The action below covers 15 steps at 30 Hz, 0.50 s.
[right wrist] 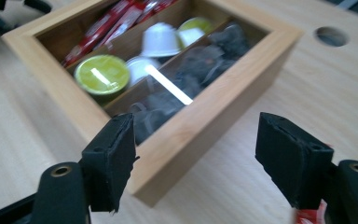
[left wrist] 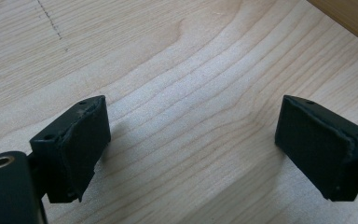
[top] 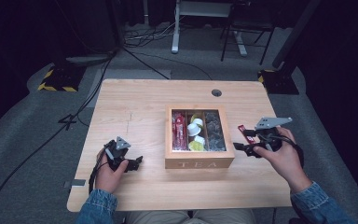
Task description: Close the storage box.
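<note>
A wooden tea box (top: pixel 199 163) (right wrist: pixel 223 105) marked TEA stands in the middle of the table with a clear lid. It holds red sachets (top: pixel 179 131) (right wrist: pixel 116 21) in its left compartment, white and green capsules (top: pixel 196 134) (right wrist: pixel 161 39) in the middle one, and dark bags (top: pixel 214 131) (right wrist: pixel 200 65) in the right one. My left gripper (top: pixel 137 162) (left wrist: pixel 193 149) rests open on bare wood left of the box. My right gripper (top: pixel 240 141) (right wrist: pixel 196 154) hovers open just right of the box. A red sachet (top: pixel 242 129) (right wrist: pixel 310 217) lies on the table beside its right jaw.
The table (top: pixel 135 107) has a round cable hole (top: pixel 216 93) (right wrist: pixel 332 36) at the back. Behind it on the floor are cables, a stand with yellow-black tape (top: pixel 58 79), a chair and desk legs.
</note>
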{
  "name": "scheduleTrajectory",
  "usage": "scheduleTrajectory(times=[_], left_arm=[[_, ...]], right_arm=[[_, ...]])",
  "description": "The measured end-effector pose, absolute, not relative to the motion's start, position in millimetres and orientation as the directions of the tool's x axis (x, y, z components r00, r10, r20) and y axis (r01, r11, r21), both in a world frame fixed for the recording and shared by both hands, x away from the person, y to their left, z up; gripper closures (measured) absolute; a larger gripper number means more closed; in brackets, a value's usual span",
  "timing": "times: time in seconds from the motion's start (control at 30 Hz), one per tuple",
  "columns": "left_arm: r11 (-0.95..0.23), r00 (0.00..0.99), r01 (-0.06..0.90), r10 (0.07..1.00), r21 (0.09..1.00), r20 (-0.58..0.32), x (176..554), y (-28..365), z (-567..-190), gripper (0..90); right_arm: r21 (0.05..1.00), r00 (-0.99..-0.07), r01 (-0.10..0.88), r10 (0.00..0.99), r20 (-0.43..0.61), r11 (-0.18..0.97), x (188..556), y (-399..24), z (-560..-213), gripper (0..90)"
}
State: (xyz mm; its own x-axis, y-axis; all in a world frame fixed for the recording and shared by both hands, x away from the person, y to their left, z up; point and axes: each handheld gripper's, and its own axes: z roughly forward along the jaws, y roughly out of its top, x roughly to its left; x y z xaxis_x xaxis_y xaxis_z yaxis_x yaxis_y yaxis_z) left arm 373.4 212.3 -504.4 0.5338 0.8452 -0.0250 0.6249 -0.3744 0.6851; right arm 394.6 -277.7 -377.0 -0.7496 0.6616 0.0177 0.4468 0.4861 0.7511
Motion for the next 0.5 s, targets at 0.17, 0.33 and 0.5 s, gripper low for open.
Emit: scheduleTrajectory(times=[0.17,0.33,0.5], left_arm=[[-0.379,0.543,0.62,0.839,0.687,-0.027,374,214,-505,10.6],[-0.39,0.553,0.614,0.833,0.687,-0.021,375,216,-504,10.1],[-0.395,0.56,0.613,0.828,0.685,-0.024,376,216,-504,9.8]], right_arm=[[0.786,-0.695,0.453,0.719,0.015,0.421,401,-302,-368,27.6],[0.801,-0.647,0.467,0.762,0.022,0.374,406,-326,-368,27.6],[0.804,-0.596,0.49,0.803,0.027,0.337,408,-346,-375,27.9]])
